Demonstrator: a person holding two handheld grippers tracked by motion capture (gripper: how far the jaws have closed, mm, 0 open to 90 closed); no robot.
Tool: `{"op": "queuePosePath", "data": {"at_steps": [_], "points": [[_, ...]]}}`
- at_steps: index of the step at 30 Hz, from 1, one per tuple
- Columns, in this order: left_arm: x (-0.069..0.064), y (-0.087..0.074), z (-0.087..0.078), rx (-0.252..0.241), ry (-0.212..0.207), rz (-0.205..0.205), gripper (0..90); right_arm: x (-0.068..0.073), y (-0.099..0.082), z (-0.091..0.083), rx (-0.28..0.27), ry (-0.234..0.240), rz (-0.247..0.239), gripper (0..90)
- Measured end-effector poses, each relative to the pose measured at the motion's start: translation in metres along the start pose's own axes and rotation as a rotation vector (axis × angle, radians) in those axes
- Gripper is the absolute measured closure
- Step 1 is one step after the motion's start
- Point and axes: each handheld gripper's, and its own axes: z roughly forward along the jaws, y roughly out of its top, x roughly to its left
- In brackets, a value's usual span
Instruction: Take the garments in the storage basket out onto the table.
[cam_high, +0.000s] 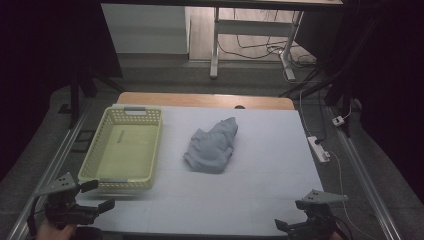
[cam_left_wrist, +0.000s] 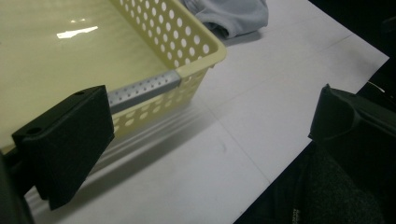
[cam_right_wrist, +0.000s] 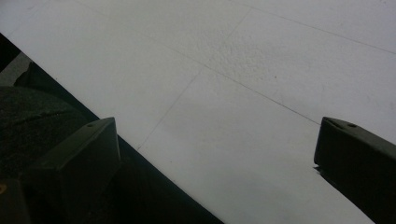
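Observation:
A crumpled grey-blue cloth (cam_high: 212, 145) lies near the middle of the white table cover (cam_high: 265, 150). To its left stands an empty pale yellow perforated basket (cam_high: 103, 150) with grey handles. My left gripper (cam_high: 97, 196) is open at the front left corner, just below the basket's near rim. In the left gripper view the basket (cam_left_wrist: 187, 32) is close ahead, the cloth (cam_left_wrist: 233, 14) beyond it, and the left gripper (cam_left_wrist: 210, 126) holds nothing. My right gripper (cam_high: 287, 219) hovers at the front right edge; in the right gripper view the right gripper (cam_right_wrist: 215, 158) is open over bare cover.
A white power strip (cam_high: 318, 148) with its cable lies off the table's right edge. A wooden table edge (cam_high: 205, 100) shows behind the cover. Desk legs (cam_high: 215, 45) and cables stand on the floor at the back. The surroundings are dark.

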Motion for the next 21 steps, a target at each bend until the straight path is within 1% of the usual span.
{"op": "queuePosePath", "data": {"at_steps": [5, 7, 10, 13, 15, 19, 21], "points": [[0.0, -0.006, -0.002, 0.021, 0.027, 0.006, 0.0, 0.0, 0.0, 0.0, 0.0, -0.001, -0.001, 0.0], [0.0, -0.008, -0.003, 0.037, 0.037, 0.007, 0.0, 0.0, 0.0, 0.0, 0.0, -0.001, -0.002, 0.0], [-0.001, -0.01, -0.005, 0.041, 0.045, 0.006, 0.0, 0.0, 0.0, 0.0, 0.0, -0.002, -0.002, 0.0], [-0.002, -0.012, -0.007, 0.058, 0.061, 0.004, 0.0, 0.001, 0.0, 0.0, 0.001, -0.002, -0.004, 0.0], [-0.003, -0.013, -0.007, 0.075, 0.062, 0.002, 0.0, 0.001, 0.0, 0.0, 0.002, -0.003, -0.005, 0.0], [-0.004, -0.013, -0.006, 0.111, 0.058, 0.014, 0.0, 0.001, 0.0, 0.0, 0.004, -0.006, -0.006, 0.0], [-0.005, -0.013, -0.005, 0.113, 0.057, 0.017, 0.0, 0.001, 0.0, 0.001, 0.007, -0.008, -0.006, 0.0]]}}
